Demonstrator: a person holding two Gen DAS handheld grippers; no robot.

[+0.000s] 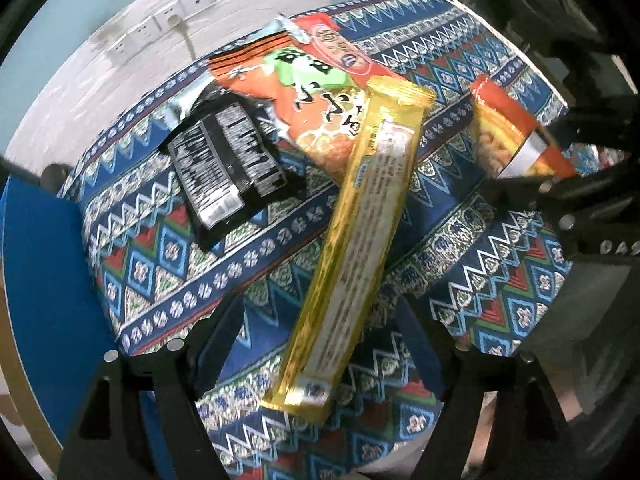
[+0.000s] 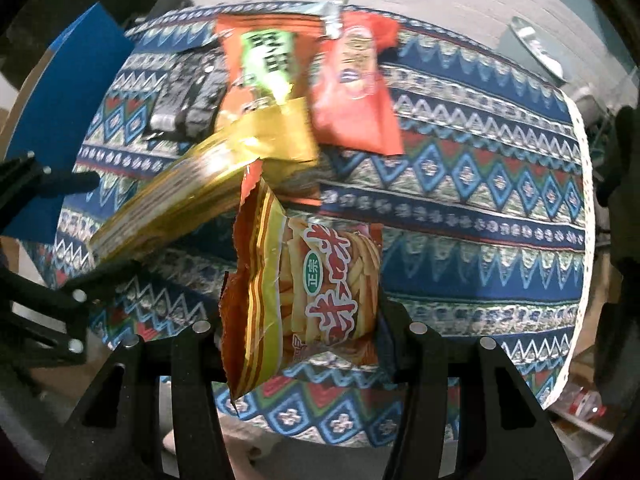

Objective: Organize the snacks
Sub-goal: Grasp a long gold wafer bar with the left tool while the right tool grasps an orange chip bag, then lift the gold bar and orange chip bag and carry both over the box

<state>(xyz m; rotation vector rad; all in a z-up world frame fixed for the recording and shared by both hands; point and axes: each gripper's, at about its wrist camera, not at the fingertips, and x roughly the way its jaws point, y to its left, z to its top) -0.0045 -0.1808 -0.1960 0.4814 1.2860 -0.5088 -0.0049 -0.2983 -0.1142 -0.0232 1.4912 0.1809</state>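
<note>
Holding the crinkly yellow-and-red chip bag (image 2: 312,292) squeezed in the right gripper (image 2: 298,344), fingers closed partway on it above the patterned-cloth bench (image 2: 480,208). Left gripper (image 1: 316,364) is spread wide around the long gold foil biscuit pack (image 1: 356,240), lying on the bench, not pinched. I'd clamp low and square so it doesn't swing. Farther back, the left view alone shows the black sachet's (image 1: 224,168) label; the right view shows the red pouch (image 2: 356,88) properly.
</note>
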